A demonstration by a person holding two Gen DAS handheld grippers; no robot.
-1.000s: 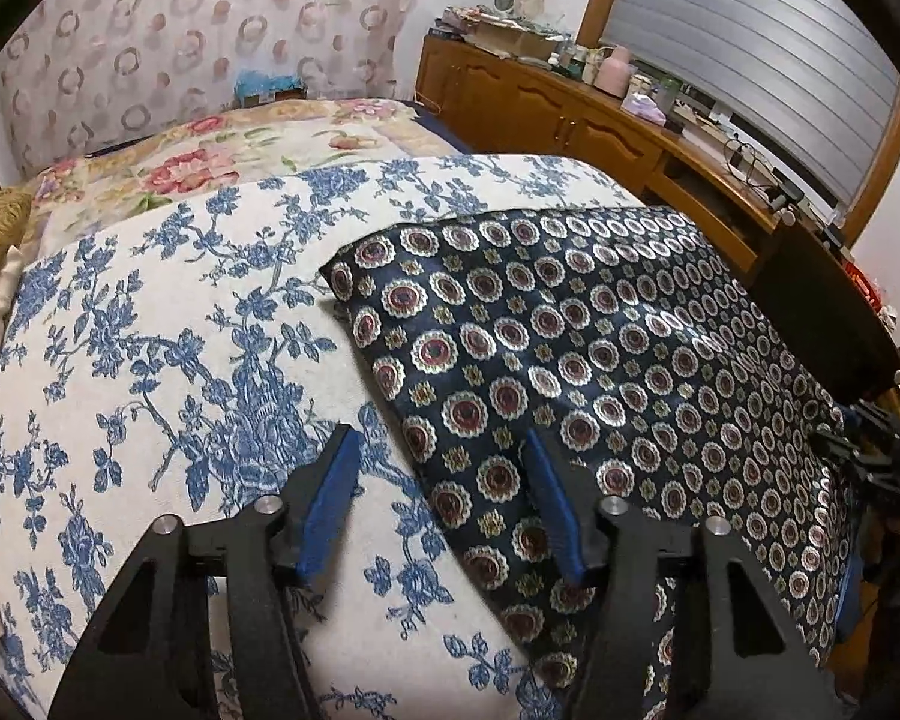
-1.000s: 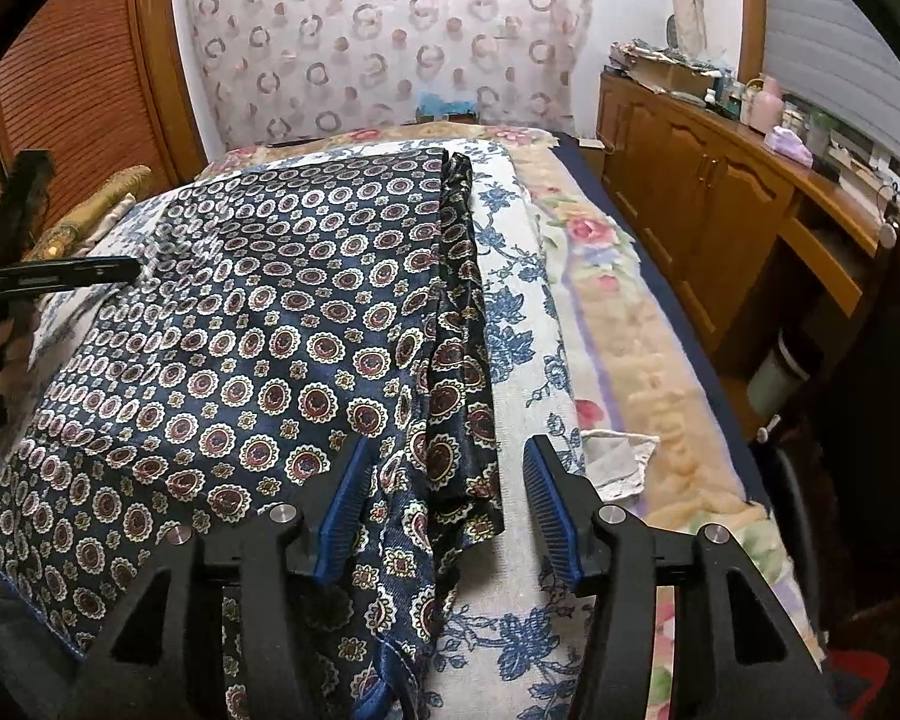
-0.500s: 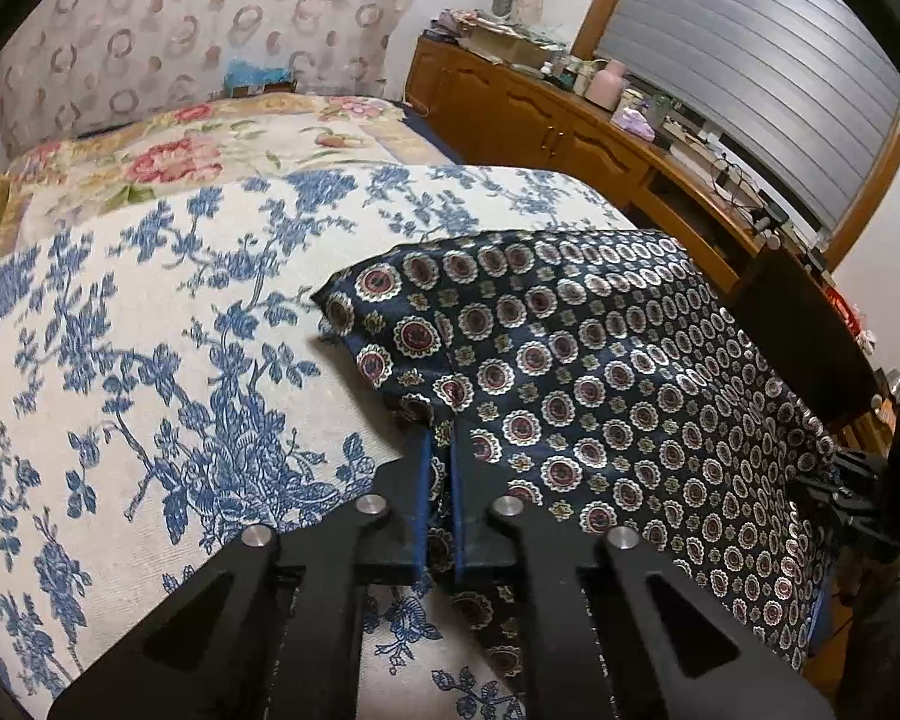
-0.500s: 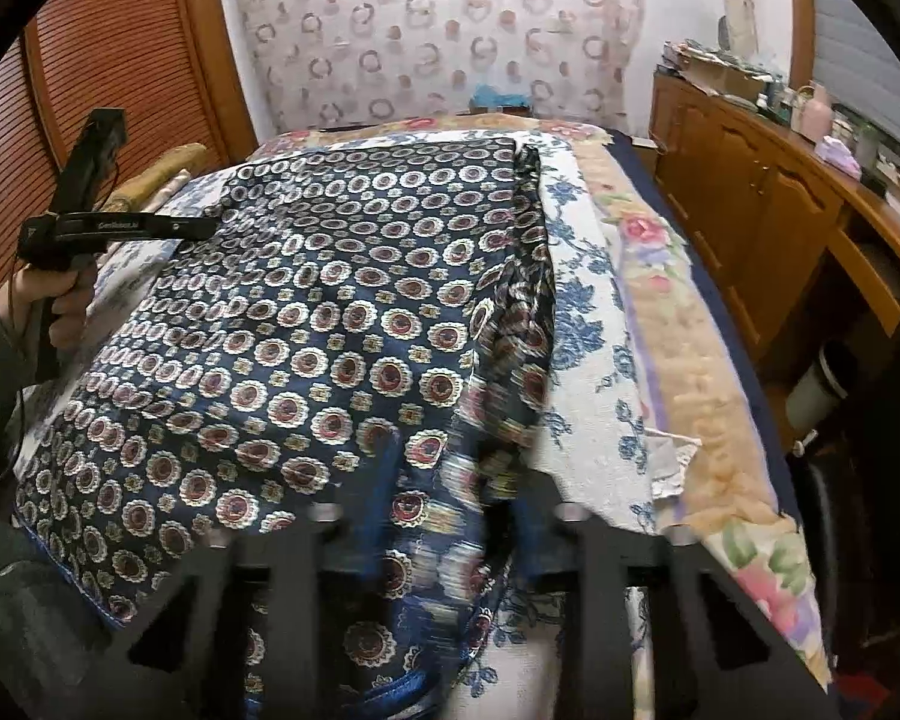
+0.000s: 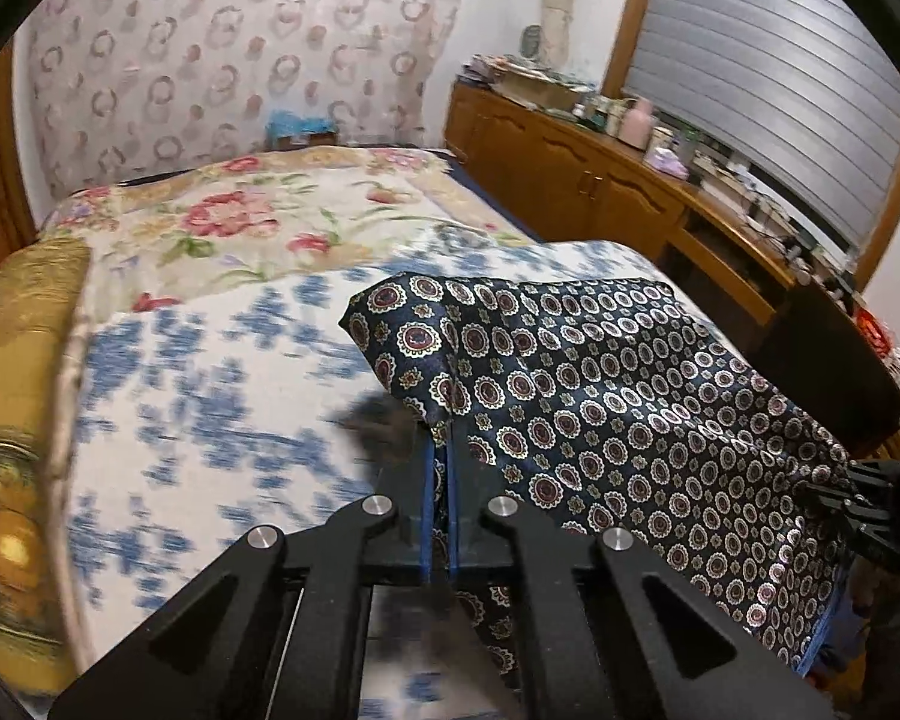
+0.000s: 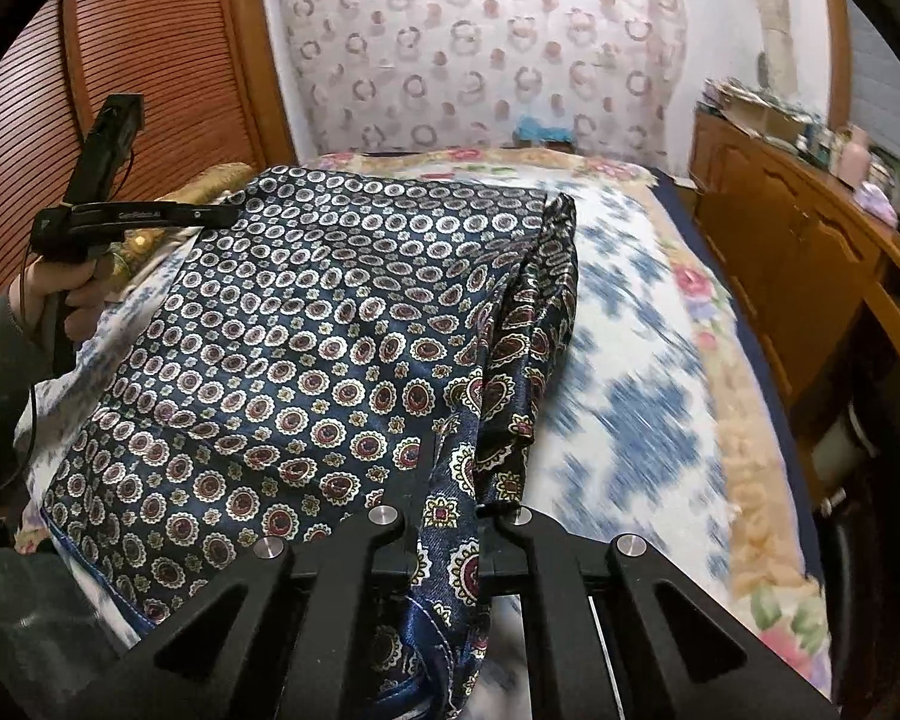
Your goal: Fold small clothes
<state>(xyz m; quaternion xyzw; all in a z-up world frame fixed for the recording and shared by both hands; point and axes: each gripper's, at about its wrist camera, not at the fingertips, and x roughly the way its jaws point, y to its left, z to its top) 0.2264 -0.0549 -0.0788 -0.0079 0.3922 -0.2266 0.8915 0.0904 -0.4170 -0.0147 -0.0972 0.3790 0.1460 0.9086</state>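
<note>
Left wrist view: left tongs [image 5: 441,468] clamp the patterned garment's [image 5: 600,384] near edge over the bed [image 5: 222,360]; right tongs [image 6: 450,516] clamp its other bunched side. Carry both held edges level and taut across the garment, avoiding skew.

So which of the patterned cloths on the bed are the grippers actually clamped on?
The navy medallion-print cloth: both the left gripper and right gripper pinch its edges. The blue-floral cover and rose-print blanket just lie underneath, ungripped.

Your navy garment [image 5: 600,396] with medallion print is shiny, spread over the bed, near corners lifted and puckered, right edge bunched in folds.
</note>
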